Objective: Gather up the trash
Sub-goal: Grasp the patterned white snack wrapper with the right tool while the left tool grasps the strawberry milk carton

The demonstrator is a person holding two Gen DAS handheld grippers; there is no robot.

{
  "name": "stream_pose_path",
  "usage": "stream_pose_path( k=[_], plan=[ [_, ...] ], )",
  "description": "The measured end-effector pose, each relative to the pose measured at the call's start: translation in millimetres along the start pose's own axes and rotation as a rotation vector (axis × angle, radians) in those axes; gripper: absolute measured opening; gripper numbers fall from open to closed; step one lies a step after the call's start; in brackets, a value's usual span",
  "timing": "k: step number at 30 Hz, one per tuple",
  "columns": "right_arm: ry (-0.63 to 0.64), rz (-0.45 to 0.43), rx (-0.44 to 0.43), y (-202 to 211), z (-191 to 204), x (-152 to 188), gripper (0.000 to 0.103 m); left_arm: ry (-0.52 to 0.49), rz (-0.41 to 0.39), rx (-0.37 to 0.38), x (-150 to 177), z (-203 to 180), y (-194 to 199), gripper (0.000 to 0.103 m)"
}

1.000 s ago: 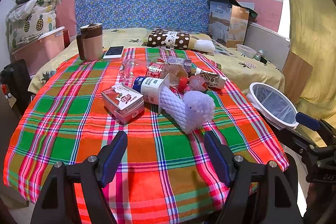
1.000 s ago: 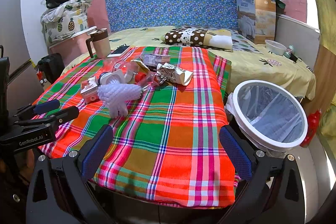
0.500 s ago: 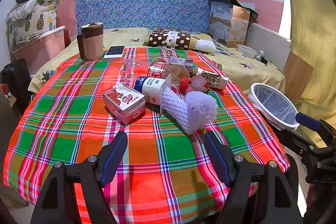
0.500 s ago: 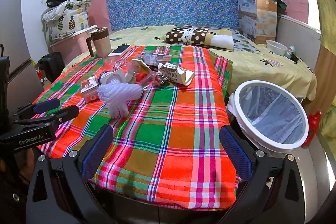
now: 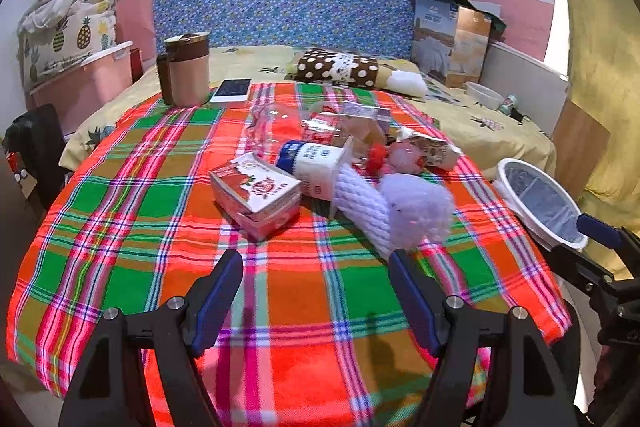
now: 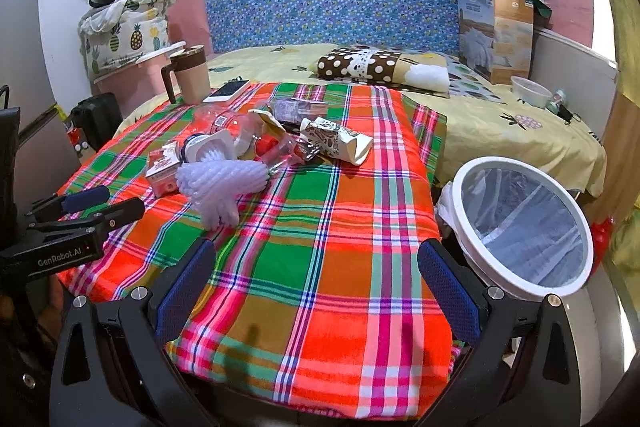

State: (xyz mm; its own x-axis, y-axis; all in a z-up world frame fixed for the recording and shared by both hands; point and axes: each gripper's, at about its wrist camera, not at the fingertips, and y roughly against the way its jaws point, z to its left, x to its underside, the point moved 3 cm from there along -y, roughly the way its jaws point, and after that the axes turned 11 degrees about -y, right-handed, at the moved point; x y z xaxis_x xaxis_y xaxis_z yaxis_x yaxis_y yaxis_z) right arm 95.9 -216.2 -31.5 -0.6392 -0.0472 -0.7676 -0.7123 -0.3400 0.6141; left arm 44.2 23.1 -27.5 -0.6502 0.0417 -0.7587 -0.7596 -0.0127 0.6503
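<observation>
A: Trash pile [image 5: 336,163] sitting mid-cloth, looming nearer than a second ago.
B: We're closing in; left gripper [image 5: 316,291] gaping, empty, right gripper [image 6: 316,283] too. Bin [image 6: 524,227] waiting at the table's right edge

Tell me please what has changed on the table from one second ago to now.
The left tongs have eased forward toward the white foam net; the trash pile looks slightly nearer in their view. Nothing was grasped or released: both the left and the right tongs stay open and empty. The trash, the mug and the bin have not moved.
</observation>
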Motion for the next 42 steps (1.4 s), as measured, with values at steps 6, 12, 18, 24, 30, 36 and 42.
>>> stream_pose_path(
  k=[6, 12, 18, 24, 30, 36, 42],
  plan=[
    [0.02, 0.015, -0.02, -19.2, 0.0, -10.8, 0.102, 0.064, 0.041, -0.019, -3.7, 22.0, -23.7, 0.075],
    [0.043, 0.013, -0.023, -37.0, -1.7, -25.3, 0.1, 0.126, 0.076, -0.028, -11.1, 39.2, -47.3, 0.075],
    [0.065, 0.012, -0.02, -57.7, -2.9, -44.4, 0.094, 0.181, 0.085, -0.04, -26.0, 49.1, -67.0, 0.075],
    [0.084, 0.02, -0.035, -75.8, -2.4, -59.8, 0.086, 0.224, 0.095, -0.039, -33.1, 53.5, -82.1, 0.075],
    [0.079, 0.077, -0.052, -101.2, -8.1, -65.8, 0.078, 0.252, 0.112, -0.033, -35.2, 54.3, -95.3, 0.075],
    [0.091, 0.104, -0.06, -112.3, -11.4, -68.9, 0.069, 0.278, 0.143, -0.028, -30.0, 59.5, -106.9, 0.075],
    [0.11, 0.132, -0.087, -118.4, -10.5, -69.6, 0.038, 0.289, 0.139, -0.064, -21.6, 75.4, -100.1, 0.075]
  ],
)
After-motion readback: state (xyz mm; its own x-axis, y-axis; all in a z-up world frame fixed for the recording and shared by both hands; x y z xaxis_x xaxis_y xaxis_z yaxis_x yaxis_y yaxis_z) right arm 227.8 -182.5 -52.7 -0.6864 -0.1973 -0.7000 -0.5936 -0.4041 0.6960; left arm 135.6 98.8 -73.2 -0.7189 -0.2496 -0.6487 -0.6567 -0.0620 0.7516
